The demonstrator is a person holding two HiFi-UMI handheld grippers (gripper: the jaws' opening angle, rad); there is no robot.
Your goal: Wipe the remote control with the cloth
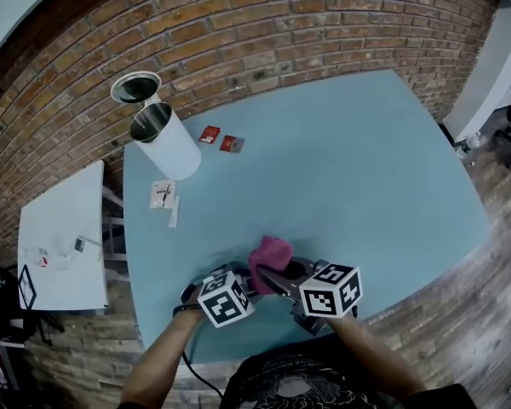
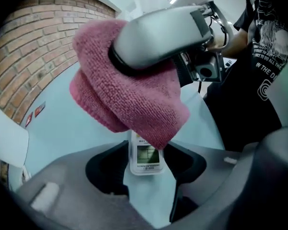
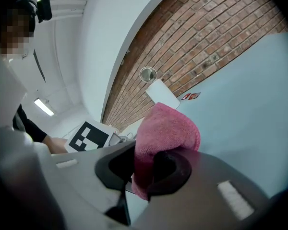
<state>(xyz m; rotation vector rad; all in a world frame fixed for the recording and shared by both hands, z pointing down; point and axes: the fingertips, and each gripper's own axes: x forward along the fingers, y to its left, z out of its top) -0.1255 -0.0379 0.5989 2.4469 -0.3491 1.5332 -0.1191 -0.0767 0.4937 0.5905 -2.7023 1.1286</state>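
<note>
A white remote control (image 2: 145,156) with a small display sits between the jaws of my left gripper (image 2: 145,163), which stand against its two sides. Its far end is hidden under the pink cloth (image 2: 127,97). My right gripper (image 3: 144,169) is shut on that cloth (image 3: 165,128), which bulges out past its fingers. In the left gripper view the right gripper's grey finger (image 2: 158,37) presses into the cloth just above the remote. From the head view both grippers meet near the blue table's (image 1: 349,169) front edge, with the cloth (image 1: 269,256) between them; the remote is hidden there.
A white cylindrical can (image 1: 166,139) stands at the table's far left, with a round metal rim (image 1: 136,87) behind it. Two red packets (image 1: 221,140) and paper slips (image 1: 163,196) lie near it. A white side table (image 1: 64,237) is left; a brick wall behind.
</note>
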